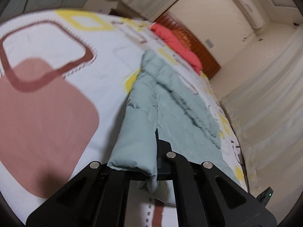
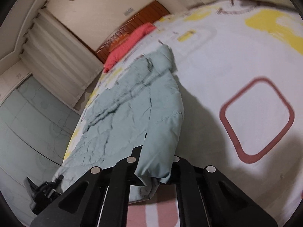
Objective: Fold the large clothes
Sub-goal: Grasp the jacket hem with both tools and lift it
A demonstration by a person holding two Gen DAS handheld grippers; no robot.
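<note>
A pale green quilted garment [image 1: 170, 98] lies lengthwise on a bed with a white patterned sheet [image 1: 106, 60]. My left gripper [image 1: 154, 151] is shut on the garment's near edge; the fabric drapes over the left finger and hangs down in front of the jaws. In the right wrist view the same green garment [image 2: 128, 104] stretches away, and my right gripper [image 2: 149, 151] is shut on its other near corner, the cloth folded over the fingers. Both corners are lifted slightly off the sheet. The left gripper's body [image 2: 45, 189] shows at the lower left of the right view.
A coral red pillow [image 1: 176, 41] lies at the head of the bed before a wooden headboard [image 1: 198, 43]. Pale curtains [image 1: 265, 94] hang along the bed's side. An air conditioner [image 1: 246, 5] is mounted on the far wall. A mint wardrobe [image 2: 28, 123] stands beside the bed.
</note>
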